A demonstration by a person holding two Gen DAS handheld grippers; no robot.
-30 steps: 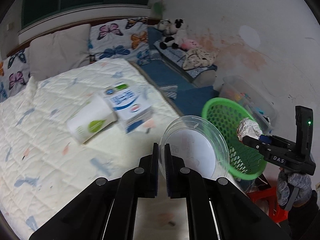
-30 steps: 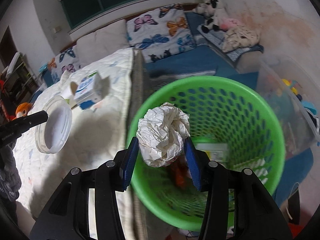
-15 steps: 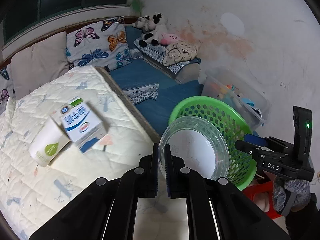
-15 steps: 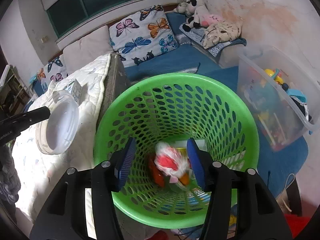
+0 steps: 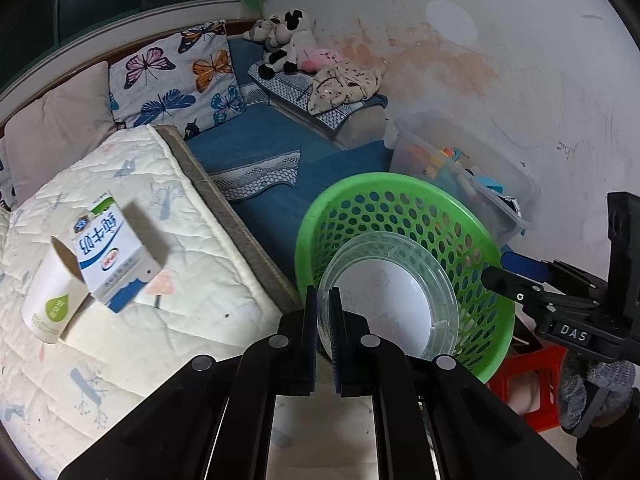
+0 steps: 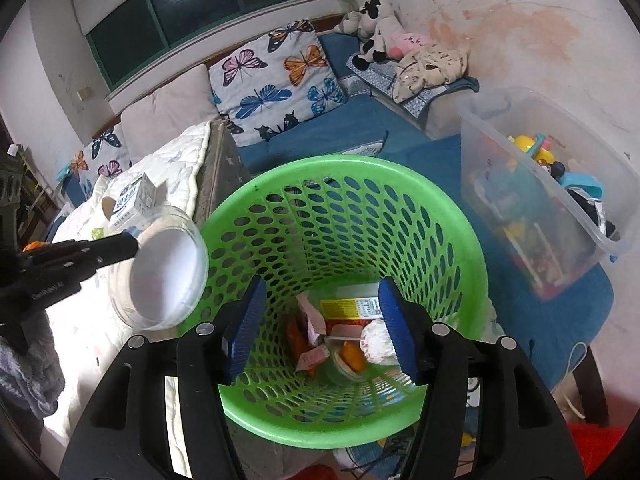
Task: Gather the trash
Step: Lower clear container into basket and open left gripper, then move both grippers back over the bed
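My left gripper is shut on the rim of a clear plastic bowl and holds it over the near edge of the green basket. The bowl also shows in the right wrist view. My right gripper is open and empty above the green basket. A crumpled paper ball lies in the basket bottom with other wrappers. A milk carton and a paper cup lie on the bed.
A white quilted mattress is at the left. A clear storage bin with toys stands behind the basket by the wall. A blue mat, butterfly pillows and plush toys are farther back. A red stool is under the basket.
My right gripper opened and dropped the paper ball into the basket. My left gripper carried the clear bowl right, from over the bed to the basket's rim.
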